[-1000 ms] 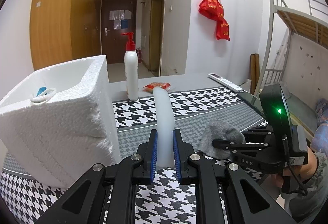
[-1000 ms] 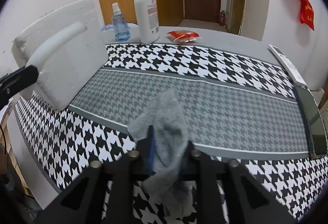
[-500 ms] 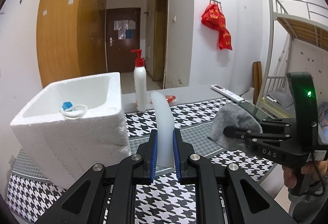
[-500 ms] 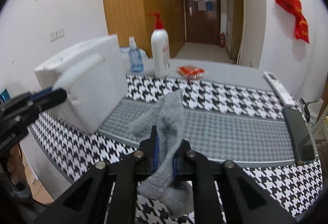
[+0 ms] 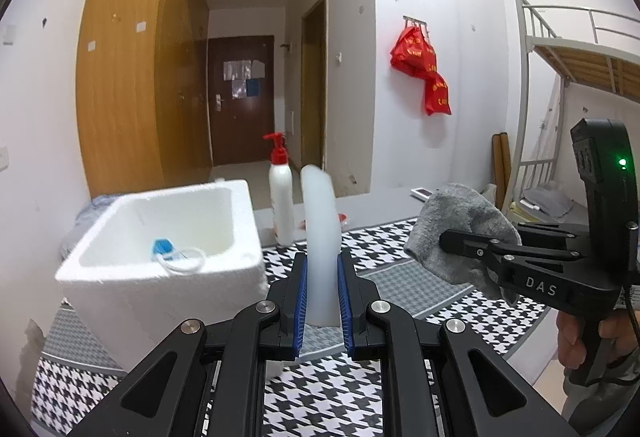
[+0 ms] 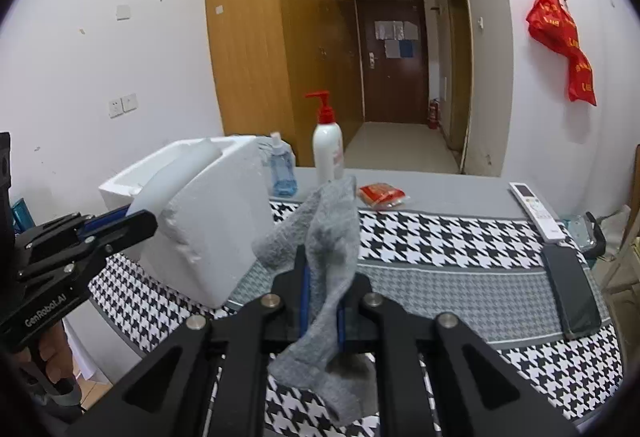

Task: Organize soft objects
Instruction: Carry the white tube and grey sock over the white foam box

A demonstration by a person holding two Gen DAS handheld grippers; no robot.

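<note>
Both soft things were lifted but not yet stowed: the left gripper [image 5: 322, 295] pinched a white foam strip [image 5: 320, 237], the right gripper [image 6: 322, 299] a grey cloth [image 6: 326, 245]; the foam box [image 5: 168, 237] waited at ten o'clock

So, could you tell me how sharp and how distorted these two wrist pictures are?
Left wrist view: strong fisheye bending, dark vignette corners, white foam strip slightly soft at its tip. Right wrist view: same bending of walls, grey cloth fairly sharp, even indoor light, no harsh glare.
</note>
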